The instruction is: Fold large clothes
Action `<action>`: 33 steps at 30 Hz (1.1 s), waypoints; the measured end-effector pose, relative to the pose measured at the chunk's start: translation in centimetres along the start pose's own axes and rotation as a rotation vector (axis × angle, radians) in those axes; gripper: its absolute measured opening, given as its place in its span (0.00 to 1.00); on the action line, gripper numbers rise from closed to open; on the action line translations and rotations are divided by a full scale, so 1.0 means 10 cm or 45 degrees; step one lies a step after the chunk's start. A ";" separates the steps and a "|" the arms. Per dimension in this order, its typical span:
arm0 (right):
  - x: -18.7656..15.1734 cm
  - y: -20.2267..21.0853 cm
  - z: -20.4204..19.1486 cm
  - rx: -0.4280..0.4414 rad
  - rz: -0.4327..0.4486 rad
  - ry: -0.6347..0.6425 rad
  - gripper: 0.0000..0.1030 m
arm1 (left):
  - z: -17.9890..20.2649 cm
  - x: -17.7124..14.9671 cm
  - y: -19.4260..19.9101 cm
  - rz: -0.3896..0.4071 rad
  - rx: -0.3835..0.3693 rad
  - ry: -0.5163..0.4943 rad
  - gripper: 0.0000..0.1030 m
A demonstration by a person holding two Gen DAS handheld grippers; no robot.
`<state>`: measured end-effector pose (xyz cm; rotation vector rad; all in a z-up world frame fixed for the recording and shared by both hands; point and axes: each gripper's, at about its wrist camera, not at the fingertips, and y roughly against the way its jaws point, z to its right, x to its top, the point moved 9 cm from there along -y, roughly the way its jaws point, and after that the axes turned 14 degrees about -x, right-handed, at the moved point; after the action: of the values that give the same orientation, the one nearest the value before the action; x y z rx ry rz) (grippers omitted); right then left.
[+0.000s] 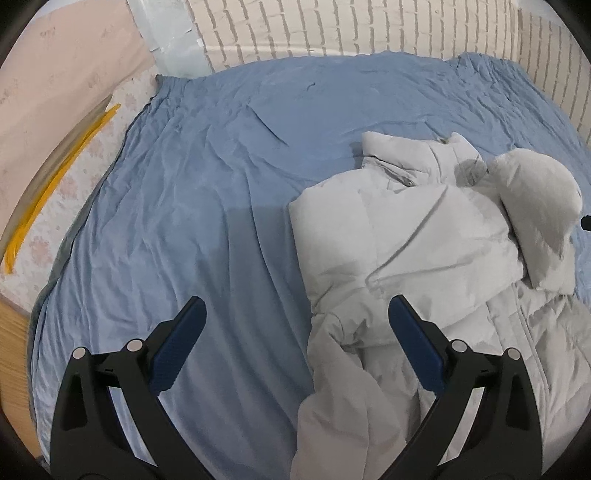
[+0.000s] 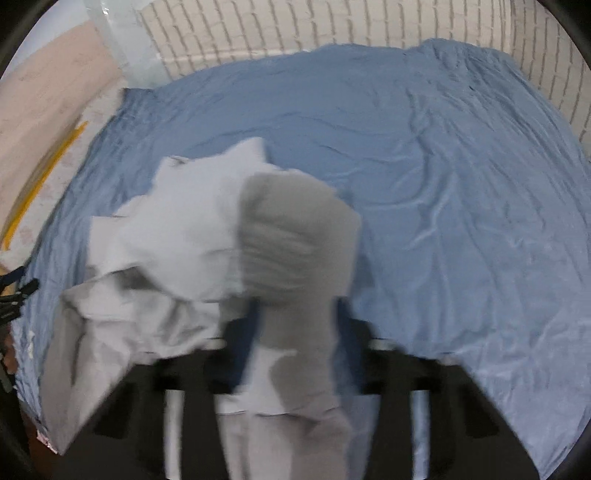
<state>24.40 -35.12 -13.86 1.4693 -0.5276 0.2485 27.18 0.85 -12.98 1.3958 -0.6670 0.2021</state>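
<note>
A pale grey quilted puffer jacket [image 1: 406, 236] lies crumpled on the right half of a bed covered by a wrinkled blue sheet [image 1: 207, 192], its stand-up collar [image 1: 413, 155] toward the far side and one padded sleeve [image 1: 535, 206] raised at the right. The left wrist view is sharp and shows what the other does not: the stitched channels of the jacket, the zip line running down its front, a loose fold of fabric trailing toward the camera, and a yellow strip [image 1: 55, 184] on the floral-print floor at the left. There the left hand-held gripper [image 1: 295, 306] hangs released, its blue ribbed pads [image 1: 177, 347] spread wide, one over bare sheet and the other over the jacket's edge, gripping nothing. The right wrist view is smeared by motion blur, so the jacket [image 2: 177, 229] reads only as soft white masses, yet it shows the right hand-held gripper [image 2: 295, 332] clenched on the sleeve [image 2: 295, 243], whose puffy grey end bulges beyond the fingers [image 2: 243, 343] while more fabric runs back between them. This view also gives the broad right side of the sheet [image 2: 461, 206], creased in long ridges, and the tip of the other tool at the far left edge. Both views show a white brick-patterned wall [image 1: 332, 29] behind the bed, and a peach-coloured panel [image 1: 66, 74] at the left.
</note>
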 end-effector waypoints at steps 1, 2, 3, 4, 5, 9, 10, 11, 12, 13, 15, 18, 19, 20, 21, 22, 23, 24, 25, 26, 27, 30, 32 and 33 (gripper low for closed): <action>0.03 -0.04 0.04 -0.010 0.000 -0.004 0.12 | -0.02 0.03 -0.02 0.000 0.009 -0.004 0.96; 0.05 -0.10 0.08 -0.015 0.003 -0.013 0.12 | -0.02 0.06 -0.03 0.002 0.012 -0.008 0.96; 0.08 -0.16 0.12 -0.018 0.002 -0.030 0.12 | -0.03 0.08 -0.04 0.004 0.012 -0.012 0.96; 0.11 -0.25 0.15 -0.015 -0.004 -0.060 0.12 | -0.03 0.10 -0.05 0.007 0.013 -0.016 0.96; 0.13 -0.33 0.15 -0.006 -0.014 -0.080 0.12 | -0.03 0.14 -0.07 0.011 0.016 -0.018 0.96; 0.22 -0.60 -0.11 0.092 -0.019 -0.078 0.03 | -0.03 0.22 -0.15 0.008 0.017 -0.004 0.96; 0.26 -0.60 -0.19 0.105 0.005 -0.068 0.03 | -0.04 0.22 -0.16 0.009 0.017 -0.006 0.96; 0.33 -0.55 -0.33 0.149 0.049 -0.055 0.03 | -0.03 0.23 -0.17 0.010 0.021 -0.011 0.96; 0.38 -0.49 -0.45 0.203 0.076 -0.052 0.03 | -0.04 0.23 -0.17 0.010 0.029 -0.017 0.96; 0.44 -0.41 -0.61 0.287 0.106 -0.045 0.03 | -0.05 0.22 -0.19 0.007 0.036 -0.022 0.96; 0.51 -0.32 -0.84 0.340 0.130 -0.011 0.03 | -0.08 0.20 -0.21 -0.002 0.040 -0.015 0.96; 0.59 -0.23 -1.24 0.419 0.130 0.060 0.03 | -0.11 0.18 -0.21 0.000 0.027 0.010 0.96; 0.60 -0.21 -1.41 0.450 0.119 0.085 0.03 | -0.11 0.17 -0.20 0.004 0.023 0.015 0.96; 0.60 -0.20 -1.52 0.467 0.108 0.105 0.03 | -0.12 0.16 -0.18 0.007 0.021 0.016 0.96; 0.60 -0.19 -1.63 0.475 0.102 0.128 0.03 | -0.11 0.14 -0.17 0.010 0.021 0.012 0.96; 0.59 -0.19 -1.73 0.477 0.098 0.156 0.03 | -0.12 0.13 -0.16 0.010 0.026 0.006 0.96; 0.55 -0.20 -1.84 0.471 0.089 0.190 0.03 | -0.12 0.11 -0.16 0.007 0.035 0.000 0.96; 0.50 -0.20 -1.91 0.460 0.074 0.217 0.03 | -0.14 0.09 -0.16 0.001 0.049 -0.010 0.96; 0.48 -0.21 -1.95 0.442 0.066 0.239 0.03 | -0.15 0.07 -0.16 -0.005 0.062 -0.019 0.96; 0.46 -0.19 -1.95 0.419 0.073 0.259 0.03 | -0.17 0.05 -0.16 -0.010 0.077 -0.027 0.96; 0.46 -0.18 -1.93 0.400 0.080 0.263 0.03 | -0.20 0.03 -0.15 -0.013 0.086 -0.030 0.96; 0.48 -0.18 -1.65 0.277 0.083 0.239 0.04 | -0.24 0.03 -0.13 -0.017 0.072 -0.008 0.96; 0.46 -0.22 -1.40 0.120 0.071 0.252 0.05 | -0.24 0.05 -0.12 -0.008 0.040 0.017 0.96; 0.44 -0.25 -1.26 0.026 0.058 0.262 0.13 | -0.23 0.08 -0.10 0.000 0.005 0.036 0.96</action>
<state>31.73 -23.73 -14.17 1.4338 -0.3932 0.4369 29.05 2.61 -13.45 1.3941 -0.6439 0.2231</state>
